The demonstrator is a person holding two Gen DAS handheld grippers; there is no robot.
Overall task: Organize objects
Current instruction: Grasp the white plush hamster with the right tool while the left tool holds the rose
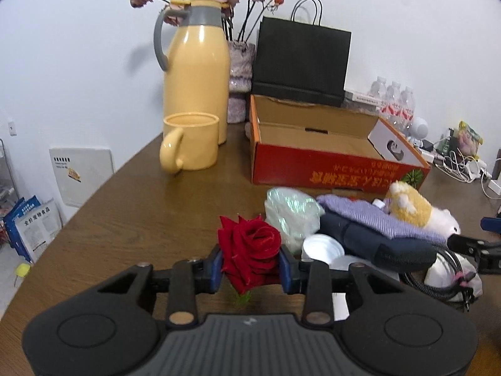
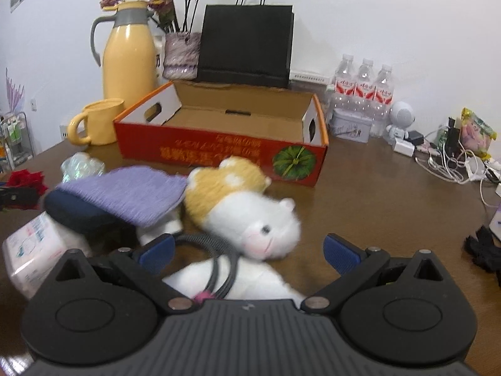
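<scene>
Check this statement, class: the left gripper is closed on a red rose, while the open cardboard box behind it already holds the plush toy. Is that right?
Not quite. The cardboard box holds no plush toy; the plush toy lies on the table in front of it, as the right wrist view shows. The left gripper does grip the red rose.

My left camera is looking forward and slightly down along its fingers, close over the table [image 1: 125, 194]. My right camera is facing the same way from further right. Both are sharing the cardboard box [image 1: 328, 169], jug [image 1: 197, 72] and black bag [image 1: 300, 59].
</scene>
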